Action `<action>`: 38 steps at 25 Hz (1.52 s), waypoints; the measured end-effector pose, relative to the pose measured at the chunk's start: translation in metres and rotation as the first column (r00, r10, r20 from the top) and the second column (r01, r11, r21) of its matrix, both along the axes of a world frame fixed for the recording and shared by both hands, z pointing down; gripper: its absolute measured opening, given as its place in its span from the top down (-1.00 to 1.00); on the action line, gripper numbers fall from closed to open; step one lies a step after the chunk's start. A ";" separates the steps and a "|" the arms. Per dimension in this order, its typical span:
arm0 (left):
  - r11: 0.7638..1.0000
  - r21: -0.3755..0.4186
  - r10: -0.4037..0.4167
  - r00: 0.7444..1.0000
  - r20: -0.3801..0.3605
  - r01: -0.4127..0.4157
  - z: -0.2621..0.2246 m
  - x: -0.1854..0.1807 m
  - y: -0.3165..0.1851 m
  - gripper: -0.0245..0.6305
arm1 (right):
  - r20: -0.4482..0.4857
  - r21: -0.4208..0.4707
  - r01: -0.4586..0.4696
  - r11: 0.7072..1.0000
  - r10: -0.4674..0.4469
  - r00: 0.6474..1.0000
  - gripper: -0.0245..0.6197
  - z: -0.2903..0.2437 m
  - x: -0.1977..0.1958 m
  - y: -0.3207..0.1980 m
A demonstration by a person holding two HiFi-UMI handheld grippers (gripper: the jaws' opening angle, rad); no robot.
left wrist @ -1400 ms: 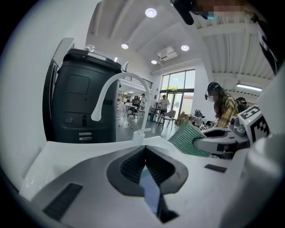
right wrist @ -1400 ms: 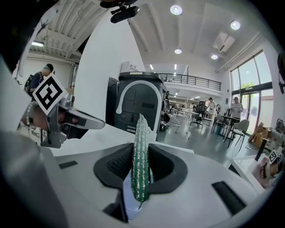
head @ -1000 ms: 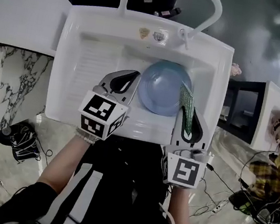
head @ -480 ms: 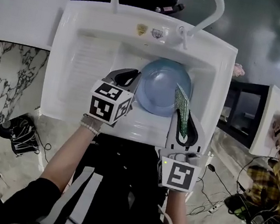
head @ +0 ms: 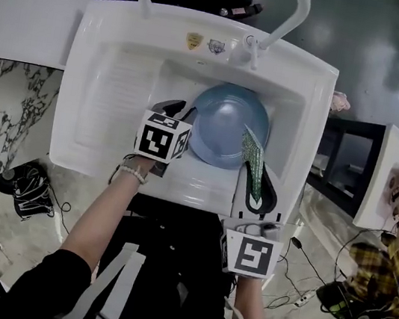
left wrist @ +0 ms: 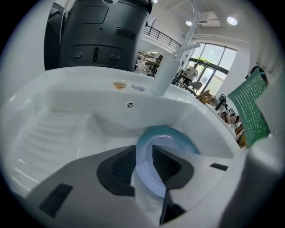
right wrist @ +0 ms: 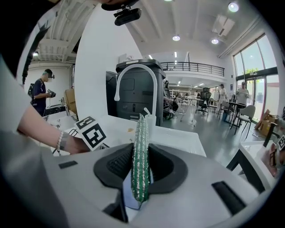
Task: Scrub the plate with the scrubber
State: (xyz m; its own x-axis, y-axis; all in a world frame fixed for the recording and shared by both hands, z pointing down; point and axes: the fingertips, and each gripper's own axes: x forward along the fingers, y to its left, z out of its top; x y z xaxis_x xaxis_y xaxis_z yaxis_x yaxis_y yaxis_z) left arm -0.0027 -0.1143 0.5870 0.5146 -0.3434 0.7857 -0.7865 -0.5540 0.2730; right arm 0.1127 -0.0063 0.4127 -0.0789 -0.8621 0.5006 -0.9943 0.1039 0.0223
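Observation:
A pale blue plate (head: 224,125) sits in the white sink (head: 90,137). My left gripper (head: 176,109) is at the plate's left edge. In the left gripper view the plate's rim (left wrist: 147,178) runs between the two dark pads, and the left gripper (left wrist: 144,156) is opening, its pads easing off the rim. My right gripper (head: 257,178) hovers over the plate's right side, shut on a green scrubber (head: 253,156) that stands on edge. In the right gripper view the right gripper (right wrist: 141,167) pinches the scrubber (right wrist: 141,151) upright.
A white arched faucet (head: 288,14) rises from the sink's back rim. The ribbed drain board (head: 115,99) fills the sink's left part. A dark cabinet (head: 339,159) stands to the right, and cables lie on the marble floor (head: 33,203).
The left gripper's jaws have parted around the plate's rim and that hand has drawn in closer to the plate. The right gripper with the scrubber has shifted slightly left.

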 end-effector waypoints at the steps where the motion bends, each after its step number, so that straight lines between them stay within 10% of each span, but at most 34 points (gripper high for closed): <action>1: 1.000 -0.002 0.002 1.000 0.014 -0.002 0.006 0.000 -0.001 0.61 | -0.001 -0.001 0.002 1.000 -0.002 1.000 0.63 0.001 0.002 0.000; 19: 0.970 -0.224 -0.076 0.991 0.109 0.099 0.093 -0.008 0.005 0.61 | 0.066 -0.047 0.027 0.999 -0.024 0.998 0.63 0.029 0.026 0.002; 30: 0.941 -0.330 -0.054 0.997 0.048 0.066 0.106 0.001 0.023 0.73 | 0.068 -0.049 0.026 0.998 -0.023 0.997 0.63 0.032 0.034 0.001; 38: 0.909 -0.384 -0.207 0.975 -0.082 0.161 0.090 0.000 0.015 0.88 | 0.060 -0.032 0.026 0.999 -0.024 0.998 0.63 0.026 0.030 -0.001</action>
